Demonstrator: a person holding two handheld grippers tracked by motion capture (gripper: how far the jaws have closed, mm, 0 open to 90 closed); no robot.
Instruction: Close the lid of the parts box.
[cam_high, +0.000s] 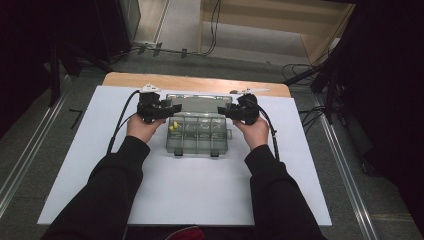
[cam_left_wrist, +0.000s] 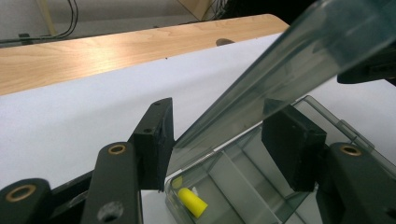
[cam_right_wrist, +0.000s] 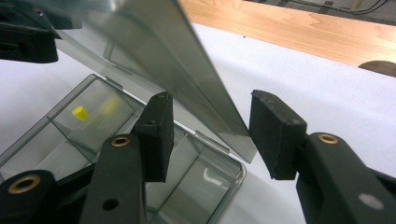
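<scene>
Wooden table (cam_high: 195, 82), light grain, visible as a bare strip along the far edge in the high view; same strip seen in both gripper views. A large white sheet (cam_high: 185, 185) lies flat on the tabletop and covers nearly all of it, reaching past the wood at left and right. One item rests directly on the sheet: a clear, smoke-tinted compartment box (cam_high: 198, 136), set near the far middle, lid (cam_left_wrist: 280, 79) raised at a tilt. Small yellow pieces (cam_high: 173, 127) sit in the box's far-left compartment. Near half of the sheet bare.
</scene>
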